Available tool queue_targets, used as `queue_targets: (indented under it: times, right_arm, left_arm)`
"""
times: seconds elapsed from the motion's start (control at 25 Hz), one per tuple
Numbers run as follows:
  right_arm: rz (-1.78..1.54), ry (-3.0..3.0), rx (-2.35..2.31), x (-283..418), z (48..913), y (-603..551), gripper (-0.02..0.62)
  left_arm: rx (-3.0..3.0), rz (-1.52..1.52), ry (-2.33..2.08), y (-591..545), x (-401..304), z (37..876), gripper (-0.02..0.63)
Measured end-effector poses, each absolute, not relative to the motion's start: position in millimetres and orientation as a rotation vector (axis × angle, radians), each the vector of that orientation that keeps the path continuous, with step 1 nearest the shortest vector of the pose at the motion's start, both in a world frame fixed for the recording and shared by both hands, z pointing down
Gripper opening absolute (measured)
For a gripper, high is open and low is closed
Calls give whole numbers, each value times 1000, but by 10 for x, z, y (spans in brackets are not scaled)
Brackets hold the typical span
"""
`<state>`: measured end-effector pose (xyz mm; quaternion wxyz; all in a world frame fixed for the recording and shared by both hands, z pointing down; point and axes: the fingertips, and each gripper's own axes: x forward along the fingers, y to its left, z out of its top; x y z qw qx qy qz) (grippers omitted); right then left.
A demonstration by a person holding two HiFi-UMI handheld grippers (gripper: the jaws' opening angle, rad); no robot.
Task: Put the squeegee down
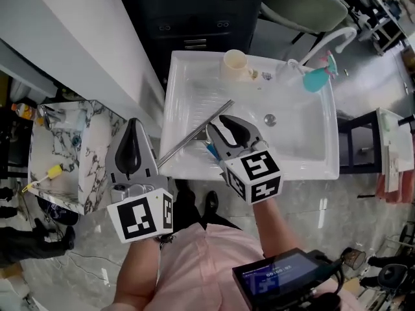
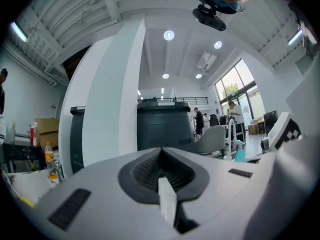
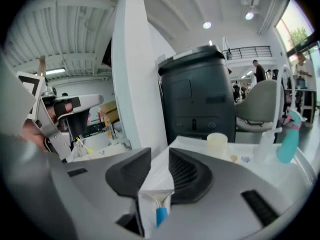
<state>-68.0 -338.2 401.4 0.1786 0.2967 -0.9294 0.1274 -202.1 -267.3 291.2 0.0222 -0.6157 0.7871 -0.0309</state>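
The squeegee (image 1: pixel 194 133), a long metal blade with a blue handle (image 1: pixel 211 151), lies slanted in the left half of the white sink (image 1: pixel 311 170). My right gripper (image 1: pixel 224 125) hovers above the handle end, its jaws apart with nothing between the pads. In the right gripper view, the squeegee (image 3: pixel 160 206) shows below through the gap of that gripper (image 3: pixel 160 156). My left gripper (image 1: pixel 133 125) is held left of the sink, over the floor, pads together and empty. The left gripper view shows that gripper (image 2: pixel 161 151) pointing level at a black cabinet.
A cream cup (image 1: pixel 235 62) and a teal spray bottle (image 1: pixel 318 78) stand on the sink's far rim by the white faucet (image 1: pixel 331 41). A marble-topped stand (image 1: pixel 65 154) with clutter is at the left. A white wall and black cabinet (image 1: pixel 194 11) rise behind the sink.
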Motion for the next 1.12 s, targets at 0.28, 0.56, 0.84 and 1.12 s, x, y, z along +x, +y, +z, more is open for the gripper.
queue_targets:
  times: [0.28, 0.56, 0.84, 1.12]
  right_arm:
    - [181, -2778, 1002, -508, 3204, -3371, 2]
    - [94, -2808, 1088, -326, 2913, -3382, 2]
    - [28, -2804, 1157, -224, 2783, -3430, -2]
    - [43, -2814, 1152, -232, 2794, -3415, -2]
  left_arm:
    - [-1927, -34, 2302, -2726, -1760, 2341, 9]
    - [-1892, -14, 2264, -2701, -1717, 2136, 9]
    - [-1907, -21, 2243, -2732, -1638, 2115, 9]
    - [-1910, -30, 2245, -2721, -1636, 2155, 9]
